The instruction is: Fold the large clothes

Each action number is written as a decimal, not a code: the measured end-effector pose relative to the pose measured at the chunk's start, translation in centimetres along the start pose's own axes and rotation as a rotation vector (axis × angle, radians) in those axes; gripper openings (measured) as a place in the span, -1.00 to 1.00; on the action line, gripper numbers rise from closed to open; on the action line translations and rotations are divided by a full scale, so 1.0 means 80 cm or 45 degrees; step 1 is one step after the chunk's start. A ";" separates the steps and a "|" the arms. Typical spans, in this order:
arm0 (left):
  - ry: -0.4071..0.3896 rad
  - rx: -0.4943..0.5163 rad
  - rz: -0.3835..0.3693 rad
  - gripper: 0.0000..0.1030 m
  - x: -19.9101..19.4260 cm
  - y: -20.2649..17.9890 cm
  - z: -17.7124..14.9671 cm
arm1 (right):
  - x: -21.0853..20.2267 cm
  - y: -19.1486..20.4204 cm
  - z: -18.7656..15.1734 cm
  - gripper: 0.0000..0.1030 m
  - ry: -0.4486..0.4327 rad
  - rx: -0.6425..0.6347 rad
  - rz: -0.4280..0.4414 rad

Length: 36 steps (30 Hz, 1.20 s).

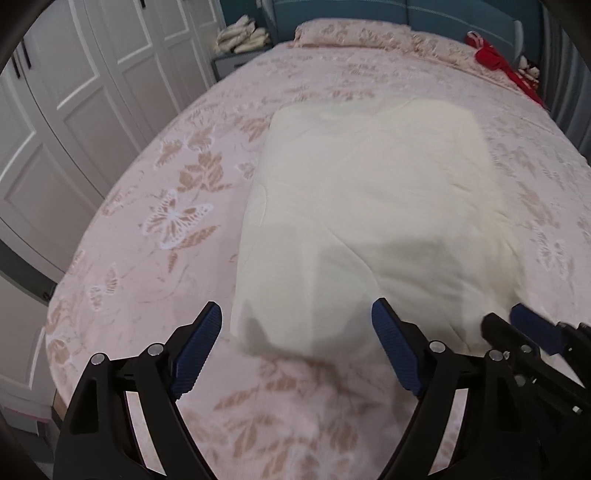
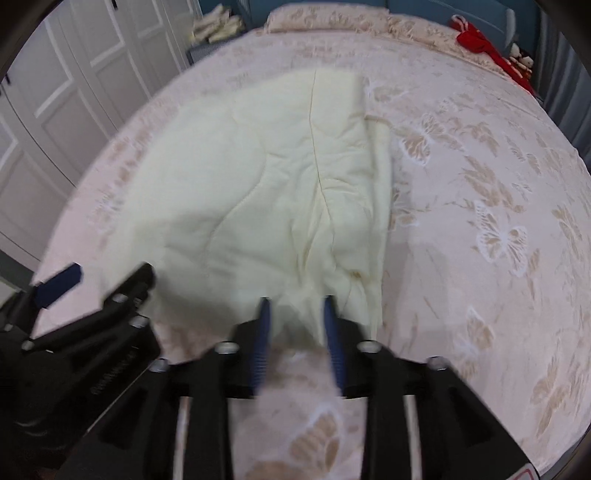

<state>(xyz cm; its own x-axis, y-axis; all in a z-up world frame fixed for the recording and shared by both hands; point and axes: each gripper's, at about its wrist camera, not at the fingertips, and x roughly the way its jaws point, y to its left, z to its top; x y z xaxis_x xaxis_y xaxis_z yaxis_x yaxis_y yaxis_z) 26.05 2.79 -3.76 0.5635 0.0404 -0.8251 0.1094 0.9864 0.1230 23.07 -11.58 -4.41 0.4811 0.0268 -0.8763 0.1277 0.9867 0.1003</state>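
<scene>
nearest to the cameras are the two grippers, one in each hand. the left gripper (image 1: pixel 297 343) has its jaws spread wide, with nothing between the pads, and it hangs over the near left corner of the cream garment (image 1: pixel 369 206). the right gripper (image 2: pixel 297 332) has its jaws only partly spread. the near edge of the cloth shows in the narrow gap between them, but the picture is blurred and i see no pad pressing on it, so i judge the cloth is let go. probably both grippers stand at the two near corners because a fold was laid down here.

the one large garment lies flat on the bed (image 1: pixel 155 206), folded to a long rectangle that runs away from the cameras, with some wrinkles at the near end and a second layer showing along its right side. the bed cover is pink with leaves and butterflies.

farther away are two pillows (image 1: pixel 354 33) at the headboard, one red cloth (image 1: pixel 491 55) at the far right corner, and one pile of pale folded things (image 1: pixel 242 38) on a stand beside the white wardrobe doors (image 1: pixel 81 99).
</scene>
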 end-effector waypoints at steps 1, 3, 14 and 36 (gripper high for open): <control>-0.019 0.001 -0.003 0.57 -0.014 -0.001 -0.005 | -0.011 0.002 -0.004 -0.31 -0.018 -0.007 -0.012; -0.042 -0.001 -0.009 0.57 -0.037 -0.001 -0.015 | -0.033 0.005 -0.013 -0.25 -0.051 -0.018 -0.025; -0.104 0.004 0.014 0.64 -0.114 0.010 -0.078 | -0.115 0.005 -0.091 0.05 -0.153 -0.012 -0.059; -0.139 0.026 0.121 0.65 -0.154 0.024 -0.165 | -0.135 0.025 -0.179 0.06 -0.186 -0.038 -0.126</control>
<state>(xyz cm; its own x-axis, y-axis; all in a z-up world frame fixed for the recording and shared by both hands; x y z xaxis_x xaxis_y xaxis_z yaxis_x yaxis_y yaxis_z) 8.51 6.33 -0.65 0.6575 0.1150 -0.7446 0.0672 0.9754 0.2101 5.73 -7.62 -1.50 0.5885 -0.0923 -0.8032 0.1560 0.9878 0.0008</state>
